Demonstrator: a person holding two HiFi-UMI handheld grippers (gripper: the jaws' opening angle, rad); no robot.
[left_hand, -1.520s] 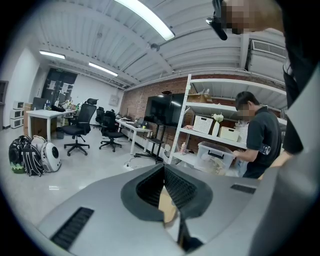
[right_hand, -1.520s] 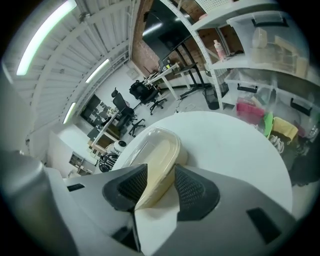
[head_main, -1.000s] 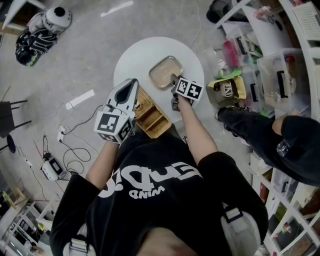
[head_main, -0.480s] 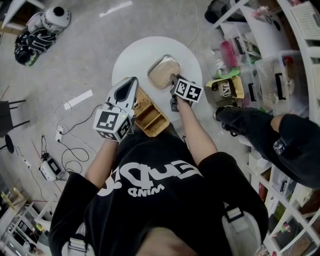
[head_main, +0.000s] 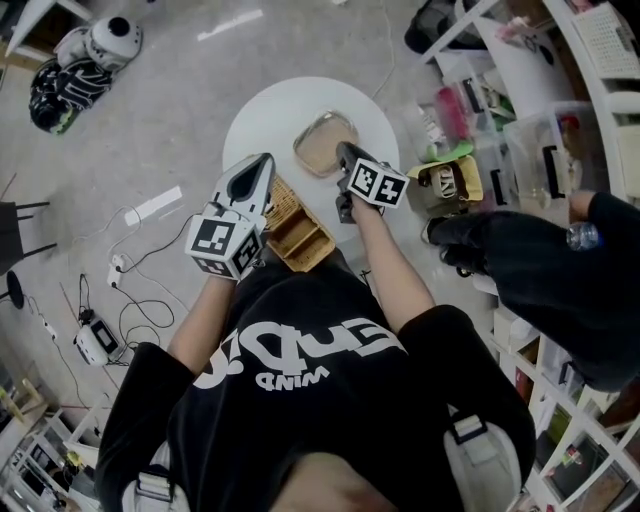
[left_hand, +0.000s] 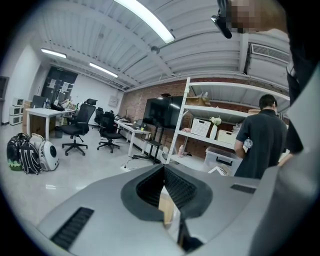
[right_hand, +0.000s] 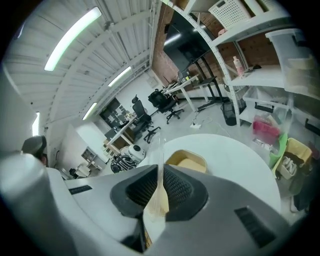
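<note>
Since a second ago the clear lid (right_hand: 161, 147) has come up off the tan container (head_main: 320, 146) and now stands edge-on over it. At the left, the left gripper (head_main: 262, 166) hangs in the air, its jaws pressed together with nothing between them. Just to its right, a wooden divided tray (head_main: 300, 232) lies at the near rim of the round white surface (head_main: 265, 112). Further right, the container sits open near the middle of that surface. Just beside it, the right gripper (head_main: 344, 152) pinches the lid by its edge. At the far right, a person in black (head_main: 545, 275) stands by the shelves.
</note>
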